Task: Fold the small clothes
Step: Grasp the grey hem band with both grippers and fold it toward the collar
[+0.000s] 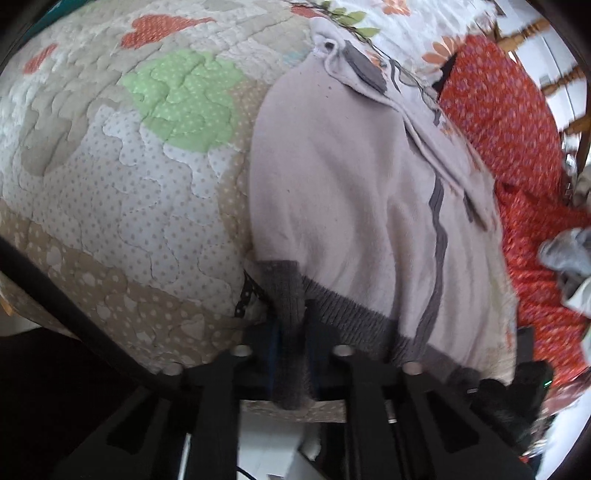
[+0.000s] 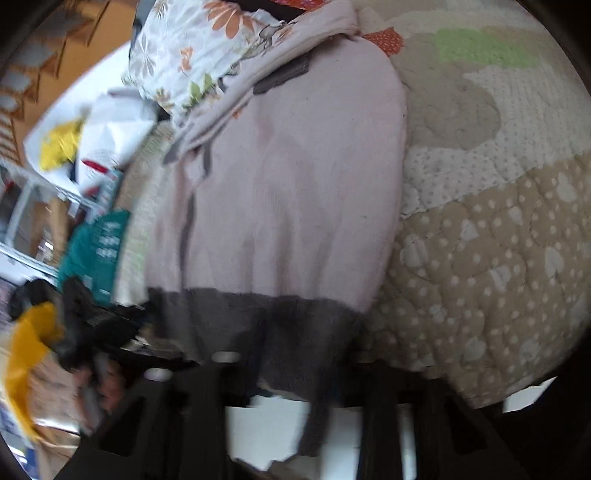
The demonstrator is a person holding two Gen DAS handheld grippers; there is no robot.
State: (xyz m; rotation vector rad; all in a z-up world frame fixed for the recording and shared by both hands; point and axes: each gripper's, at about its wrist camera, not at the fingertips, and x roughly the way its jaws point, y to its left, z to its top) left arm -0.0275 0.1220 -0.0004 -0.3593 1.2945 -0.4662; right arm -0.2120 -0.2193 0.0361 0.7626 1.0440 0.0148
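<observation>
A small pale pink knitted sweater [image 1: 351, 192] with a dark grey ribbed hem lies spread on a quilted play mat [image 1: 122, 192]. My left gripper [image 1: 291, 343] is shut on the left corner of that grey hem, which bunches between the black fingers. In the right wrist view the same sweater [image 2: 288, 192] fills the middle of the picture. My right gripper [image 2: 295, 373] is shut on the grey hem [image 2: 258, 314], and a strip of it hangs down between the fingers. A sleeve lies folded across the sweater's far end.
The mat [image 2: 480, 229] has beige, white dotted and green patches. A floral cloth [image 1: 399, 33] and a red patterned cloth [image 1: 517, 147] lie beyond the sweater. Clutter, a teal item [image 2: 96, 243] and something yellow [image 2: 26, 362] sit to the left in the right wrist view.
</observation>
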